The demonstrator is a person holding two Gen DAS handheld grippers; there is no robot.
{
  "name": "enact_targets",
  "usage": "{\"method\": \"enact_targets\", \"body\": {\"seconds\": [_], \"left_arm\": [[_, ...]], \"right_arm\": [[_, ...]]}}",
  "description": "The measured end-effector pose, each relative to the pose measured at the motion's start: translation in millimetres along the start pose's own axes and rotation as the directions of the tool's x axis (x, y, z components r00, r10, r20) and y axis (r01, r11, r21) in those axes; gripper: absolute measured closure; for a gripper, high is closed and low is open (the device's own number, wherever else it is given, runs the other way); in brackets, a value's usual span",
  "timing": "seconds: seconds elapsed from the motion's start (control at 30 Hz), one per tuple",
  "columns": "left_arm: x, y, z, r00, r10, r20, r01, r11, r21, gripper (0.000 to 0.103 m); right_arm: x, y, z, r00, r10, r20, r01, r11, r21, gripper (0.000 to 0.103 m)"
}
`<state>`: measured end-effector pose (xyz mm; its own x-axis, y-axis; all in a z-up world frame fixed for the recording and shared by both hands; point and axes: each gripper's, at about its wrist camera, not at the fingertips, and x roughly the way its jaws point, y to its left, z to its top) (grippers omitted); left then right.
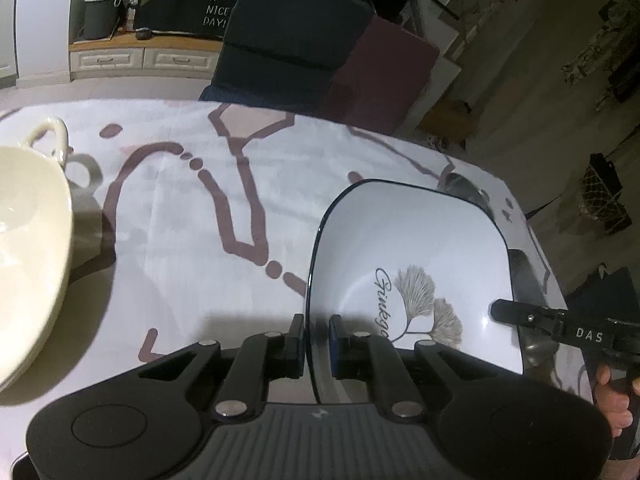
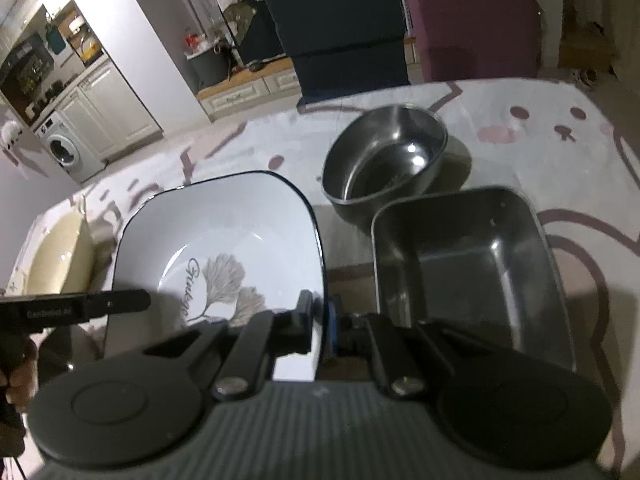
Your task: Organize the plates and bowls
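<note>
- The left gripper (image 1: 316, 346) pinches the dark rim of the white plate (image 1: 412, 248), with one finger on each side of the rim.
- The right gripper (image 2: 320, 328) pinches the opposite rim of the same plate, its fingers narrow around the edge.
- The plate is square with round corners. It shows two grey leaves and curly writing that starts "Gin"; the rest is hard to read.
- The plate is near the right edge of the table (image 1: 192, 208), which has a white cloth with purple lines.
- The right gripper's arm reads "DAS" in the left view.
- A cream bowl (image 1: 28, 248) with a handle sits at the left edge of the table.
- A round metal bowl (image 2: 386, 156) and a square metal pan (image 2: 472, 268) sit just beside each other, right of the plate.
- A dark sign (image 1: 218, 4) behind the table reads "HAVE A NICE DAY!"
</note>
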<state>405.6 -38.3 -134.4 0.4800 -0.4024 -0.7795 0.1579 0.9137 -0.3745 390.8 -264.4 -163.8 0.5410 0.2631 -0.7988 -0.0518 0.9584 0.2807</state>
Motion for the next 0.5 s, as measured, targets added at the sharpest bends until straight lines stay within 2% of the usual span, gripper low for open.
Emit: {"method": "enact_targets", "body": {"seconds": [0.2, 0.5], "left_arm": [[-31, -17, -4, 1.0, -0.011, 0.02, 0.011, 1.0, -0.003, 0.091], [-77, -39, -46, 1.0, -0.01, 0.01, 0.01, 1.0, -0.022, 0.091]], "right_arm": [[-34, 4, -4, 1.0, 0.005, 0.024, -0.006, 1.0, 0.019, 0.094], [-89, 15, -36, 0.999, 0.005, 0.034, -0.006, 1.0, 0.029, 0.094]]}}
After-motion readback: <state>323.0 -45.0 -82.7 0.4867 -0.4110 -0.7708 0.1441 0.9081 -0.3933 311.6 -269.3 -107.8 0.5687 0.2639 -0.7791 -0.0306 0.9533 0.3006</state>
